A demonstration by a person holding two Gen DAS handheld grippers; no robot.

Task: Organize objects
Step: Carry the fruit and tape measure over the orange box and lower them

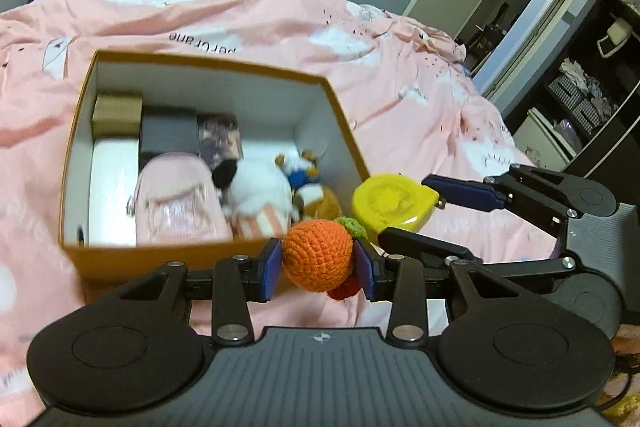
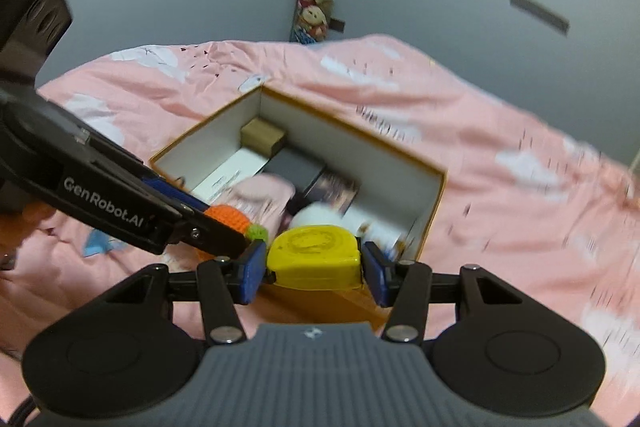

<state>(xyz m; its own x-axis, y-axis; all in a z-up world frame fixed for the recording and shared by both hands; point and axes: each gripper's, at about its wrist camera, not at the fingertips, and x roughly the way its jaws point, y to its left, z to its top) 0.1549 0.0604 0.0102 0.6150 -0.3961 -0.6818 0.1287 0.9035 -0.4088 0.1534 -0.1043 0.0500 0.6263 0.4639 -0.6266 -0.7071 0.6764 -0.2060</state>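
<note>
The open orange box (image 1: pixel 208 255) sits on the pink bedspread (image 1: pixel 400 75), just ahead of and below both grippers, and that seems to be the point of it: a bin laid flat where each hand can reach over its near wall. It is already well filled. Going from its left side across, there is a small tan carton (image 1: pixel 117 114) in the far corner, a dark flat case (image 1: pixel 168 135), a pink pouch (image 1: pixel 176 203), then a white plush toy (image 1: pixel 260 191) nearest the right wall.

The left gripper (image 1: pixel 318 265) holds a crocheted orange (image 1: pixel 318 254), its blue pads (image 1: pixel 271 269) pressed on either side, jaws at a moderate gap set by the ball's width. A bit of red yarn hangs beneath it. The toy is held just short of the box's near wall, above the spread, so I judge it is being carried toward the bin.

To its right, almost touching, the right gripper (image 2: pixel 314 269) clamps a yellow tape measure (image 2: pixel 314 255) by its flat sides, jaws somewhat wider than the other's. It hangs at the box's near right corner, over the rim. Both things look bound for the gap beside the plush toy.
</note>
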